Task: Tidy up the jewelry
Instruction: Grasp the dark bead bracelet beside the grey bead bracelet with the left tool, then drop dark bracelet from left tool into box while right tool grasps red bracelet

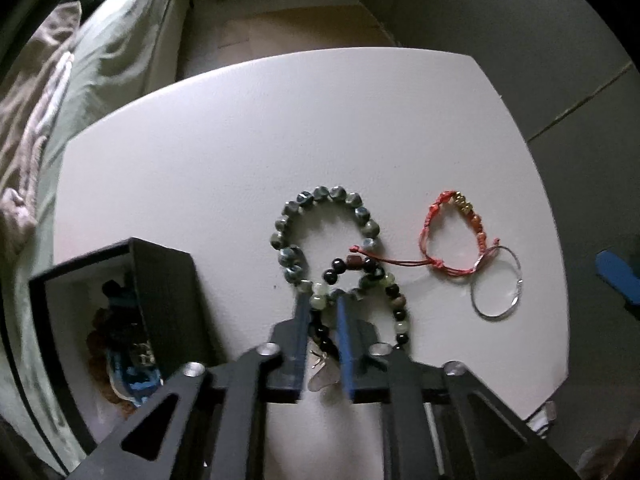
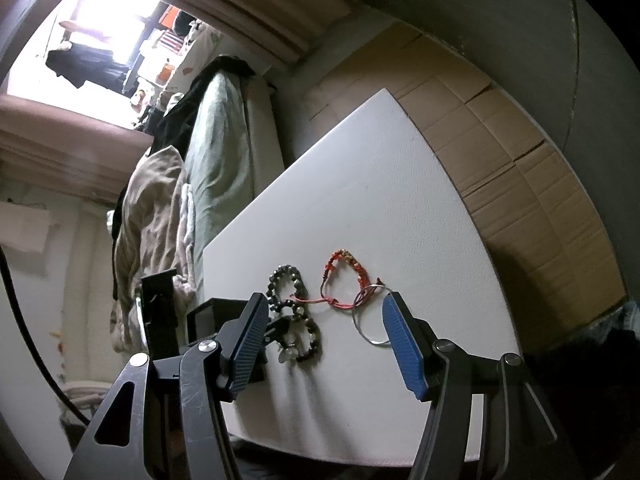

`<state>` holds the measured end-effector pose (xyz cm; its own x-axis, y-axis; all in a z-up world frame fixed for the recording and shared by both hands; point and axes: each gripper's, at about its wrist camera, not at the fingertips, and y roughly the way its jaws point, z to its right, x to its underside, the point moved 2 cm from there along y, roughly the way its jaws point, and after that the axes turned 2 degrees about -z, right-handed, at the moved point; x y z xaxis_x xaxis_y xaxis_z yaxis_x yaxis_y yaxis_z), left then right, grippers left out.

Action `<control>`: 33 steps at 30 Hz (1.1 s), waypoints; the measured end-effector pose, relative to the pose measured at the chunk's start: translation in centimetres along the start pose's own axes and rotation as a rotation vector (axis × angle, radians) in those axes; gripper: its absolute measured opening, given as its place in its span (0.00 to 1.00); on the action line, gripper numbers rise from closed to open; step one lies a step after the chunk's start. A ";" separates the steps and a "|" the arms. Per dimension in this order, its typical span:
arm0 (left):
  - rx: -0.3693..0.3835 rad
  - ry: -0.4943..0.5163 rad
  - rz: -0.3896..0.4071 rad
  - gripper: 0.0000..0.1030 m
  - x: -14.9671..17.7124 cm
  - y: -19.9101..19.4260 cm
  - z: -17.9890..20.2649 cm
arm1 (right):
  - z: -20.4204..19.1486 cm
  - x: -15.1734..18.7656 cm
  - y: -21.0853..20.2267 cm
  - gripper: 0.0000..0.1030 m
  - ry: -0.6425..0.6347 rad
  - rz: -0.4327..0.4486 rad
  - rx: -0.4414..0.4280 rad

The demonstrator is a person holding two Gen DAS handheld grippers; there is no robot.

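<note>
On the white table point(image 1: 240, 152) lie a grey-green bead bracelet point(image 1: 328, 194), a red cord bracelet point(image 1: 434, 236) with gold beads, a thin silver hoop point(image 1: 476, 304) and a bracelet of dark and pale beads point(image 1: 401, 314) with a clear charm. My left gripper point(image 1: 321, 296) points almost straight down and is shut on a strand of the dark and pale bracelet. My right gripper point(image 2: 324, 300) hangs open above the table's near side. In the right wrist view the red cord bracelet point(image 2: 344, 276) and hoop point(image 2: 366, 334) appear between its blue pads point(image 2: 402, 344), which touch nothing.
An open black box point(image 1: 164, 280) with a white inside stands left of the bracelets and holds several other pieces point(image 1: 128, 356). A bed with a green sheet point(image 1: 112, 60) borders the table's left side. Flattened cardboard point(image 2: 520, 184) lies beyond the far edge.
</note>
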<state>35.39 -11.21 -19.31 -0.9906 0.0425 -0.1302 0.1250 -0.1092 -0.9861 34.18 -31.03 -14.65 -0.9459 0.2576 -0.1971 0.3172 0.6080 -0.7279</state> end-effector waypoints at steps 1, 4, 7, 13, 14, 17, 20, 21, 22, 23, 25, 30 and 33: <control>0.015 -0.009 0.007 0.07 0.0 -0.2 -0.2 | 0.0 0.0 0.2 0.59 -0.002 -0.003 0.003; 0.049 -0.003 0.043 0.07 -0.1 -1.3 -0.9 | 0.1 -0.1 1.0 0.59 -0.008 -0.020 0.018; 0.075 0.011 0.077 0.07 0.1 -3.0 -0.8 | 0.1 -0.3 1.7 0.57 -0.019 -0.023 0.036; 0.117 0.026 0.144 0.07 0.4 -6.4 -0.5 | -0.3 -0.4 3.2 0.49 -0.050 -0.035 0.073; 0.121 0.026 0.154 0.07 0.5 -6.8 -0.6 | -0.4 -0.4 3.6 0.48 -0.059 -0.040 0.089; 0.126 0.020 0.181 0.07 0.5 -8.2 -1.1 | -0.5 -0.5 4.8 0.44 -0.085 -0.052 0.137; 0.127 0.005 0.205 0.07 0.5 -9.1 -2.0 | -0.4 -0.7 5.8 0.40 -0.098 -0.065 0.158; 0.128 0.000 0.211 0.07 0.5 -9.4 -2.1 | -0.4 -0.9 6.1 0.40 -0.103 -0.069 0.169; 0.130 -0.005 0.217 0.07 0.9 -9.9 -2.4 | -0.3 -1.0 6.4 0.40 -0.108 -0.070 0.180; 0.130 -0.009 0.222 0.07 1.1 -10.1 -2.5 | -0.3 -1.1 6.5 0.39 -0.111 -0.071 0.187; 0.129 -0.020 0.233 0.07 1.2 -10.7 -3.0 | -0.3 -1.3 7.0 0.39 -0.126 -0.066 0.218; 0.128 -0.048 0.263 0.07 1.6 -12.0 -4.5 | -1.0 -1.6 8.0 0.39 -0.188 -0.049 0.302; 0.125 -0.069 0.280 0.07 2.1 -12.9 -5.6 | -1.6 -1.7 8.5 0.39 -0.229 -0.039 0.334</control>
<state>31.96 -4.18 -7.41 -0.9208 -0.0732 -0.3831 0.3894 -0.2289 -0.8922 38.62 -25.04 -19.45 -0.9593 0.0425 -0.2792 0.2774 0.3264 -0.9036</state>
